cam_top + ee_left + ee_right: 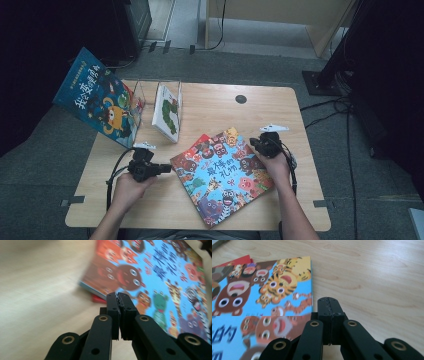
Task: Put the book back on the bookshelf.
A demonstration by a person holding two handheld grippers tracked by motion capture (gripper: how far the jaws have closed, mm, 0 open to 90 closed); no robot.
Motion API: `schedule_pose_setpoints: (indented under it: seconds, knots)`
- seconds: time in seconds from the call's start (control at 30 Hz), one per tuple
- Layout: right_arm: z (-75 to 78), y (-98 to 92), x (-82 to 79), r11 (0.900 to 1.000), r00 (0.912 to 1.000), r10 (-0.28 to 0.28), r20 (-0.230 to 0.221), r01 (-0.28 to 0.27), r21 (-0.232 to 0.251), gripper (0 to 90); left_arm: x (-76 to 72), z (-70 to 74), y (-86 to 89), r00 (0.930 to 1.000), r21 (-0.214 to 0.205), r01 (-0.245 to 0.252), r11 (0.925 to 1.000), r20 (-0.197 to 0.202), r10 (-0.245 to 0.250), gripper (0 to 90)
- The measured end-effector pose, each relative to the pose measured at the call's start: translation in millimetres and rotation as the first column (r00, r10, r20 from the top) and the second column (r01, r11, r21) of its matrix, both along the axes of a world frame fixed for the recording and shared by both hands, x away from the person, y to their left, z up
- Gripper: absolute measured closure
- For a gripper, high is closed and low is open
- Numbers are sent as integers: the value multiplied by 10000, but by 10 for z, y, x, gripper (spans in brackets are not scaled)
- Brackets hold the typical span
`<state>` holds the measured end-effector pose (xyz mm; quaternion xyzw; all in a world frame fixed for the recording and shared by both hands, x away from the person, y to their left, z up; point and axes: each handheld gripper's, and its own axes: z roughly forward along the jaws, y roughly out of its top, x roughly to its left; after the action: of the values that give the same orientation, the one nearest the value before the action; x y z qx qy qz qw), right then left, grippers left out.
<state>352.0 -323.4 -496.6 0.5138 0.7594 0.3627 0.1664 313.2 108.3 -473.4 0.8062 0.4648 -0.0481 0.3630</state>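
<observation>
Blue-covered cartoon-animal picture book lies flat between my claws, long axis running corner to corner; my left claw, jaws pressed together and empty, sits nearest its left corner, my right claw likewise closed at its upper edge.

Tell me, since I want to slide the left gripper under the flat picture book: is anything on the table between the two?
Nothing visible. The left gripper, shut, sits just off the book's left corner with bare table around it. The clear stand and its books are farther back.
</observation>
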Motion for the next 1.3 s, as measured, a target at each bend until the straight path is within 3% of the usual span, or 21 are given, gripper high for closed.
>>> schedule_pose_setpoints:
  seconds: [0.23,0.4,0.63,0.83,1.03,1.3]
  knots:
    - [16,-149,-335,10000,10000,-54,31,54,79,896,251,-67,22,9997,162,-18,9999,-228,22,875]
    - [-8,-239,-546,9995,9999,-117,54,116,288,895,373,-104,-15,9996,269,191,9995,-235,-185,877]
    - [-25,-351,-817,9996,9997,-246,-93,247,127,893,502,-140,-35,9994,329,187,9993,-307,-177,874]
    - [-18,-449,-1040,9990,9992,-386,-113,388,207,894,539,-167,-74,9991,436,249,9987,-348,-234,875]
    - [-9,-479,-1218,9992,9994,-319,-103,322,231,896,539,-160,-61,9985,214,236,9995,-505,-225,879]
    - [-13,-449,-1301,10000,10000,25,-40,-24,95,900,511,-161,-67,9988,240,210,9995,-442,-199,896]
